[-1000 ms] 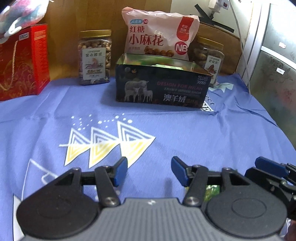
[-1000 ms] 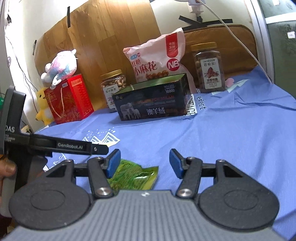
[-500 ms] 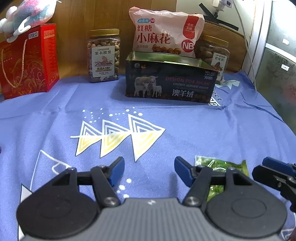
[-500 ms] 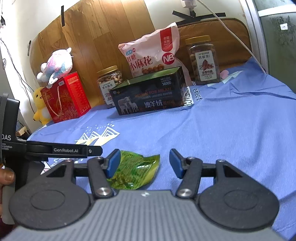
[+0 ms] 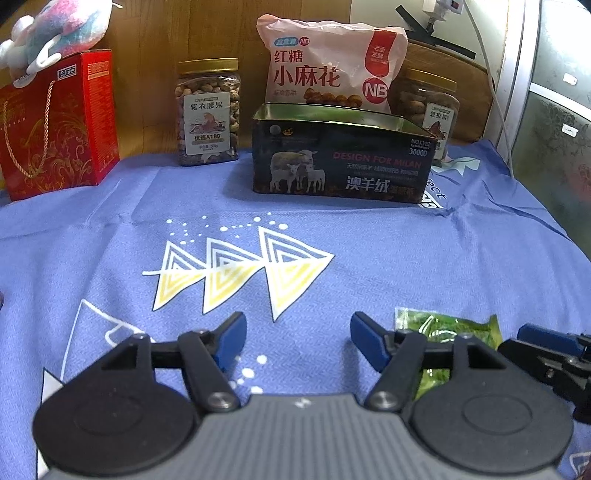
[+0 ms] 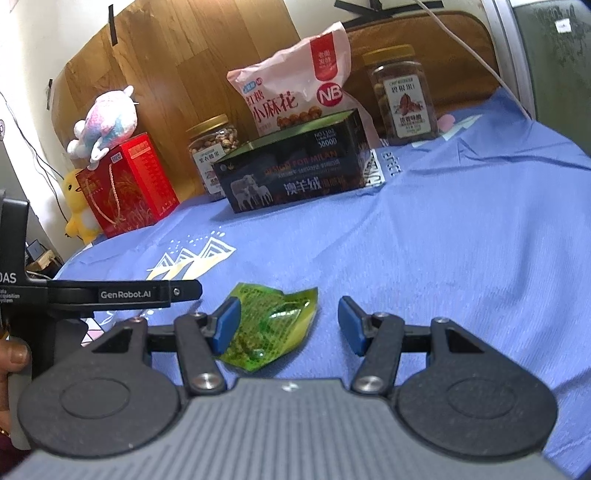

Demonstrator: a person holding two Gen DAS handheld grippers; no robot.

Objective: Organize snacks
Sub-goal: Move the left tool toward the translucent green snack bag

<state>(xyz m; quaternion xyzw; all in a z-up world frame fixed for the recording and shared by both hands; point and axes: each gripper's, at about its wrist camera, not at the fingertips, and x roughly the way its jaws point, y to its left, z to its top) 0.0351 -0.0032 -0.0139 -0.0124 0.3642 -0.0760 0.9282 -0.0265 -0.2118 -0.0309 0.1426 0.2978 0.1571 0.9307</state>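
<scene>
A small green snack packet point(image 6: 273, 328) lies flat on the blue cloth, just ahead of my right gripper point(image 6: 290, 323), nearer its left finger. The right gripper is open and empty. In the left wrist view the same packet point(image 5: 443, 328) lies to the right of my left gripper point(image 5: 297, 338), partly behind its right finger. The left gripper is open and empty above the cloth. A dark open tin box point(image 5: 340, 155) with sheep on its side stands at the back centre; it also shows in the right wrist view point(image 6: 295, 170).
Behind the tin stand a pink snack bag point(image 5: 328, 66) and two nut jars point(image 5: 208, 110) point(image 5: 430, 107). A red gift box point(image 5: 55, 122) with a plush toy point(image 5: 55, 33) on top is at the back left. The left gripper's body point(image 6: 92, 295) sits left of the right gripper.
Both grippers have pulled back from the tin box. The green packet has come more fully into view ahead of the right gripper. Both stay open.
</scene>
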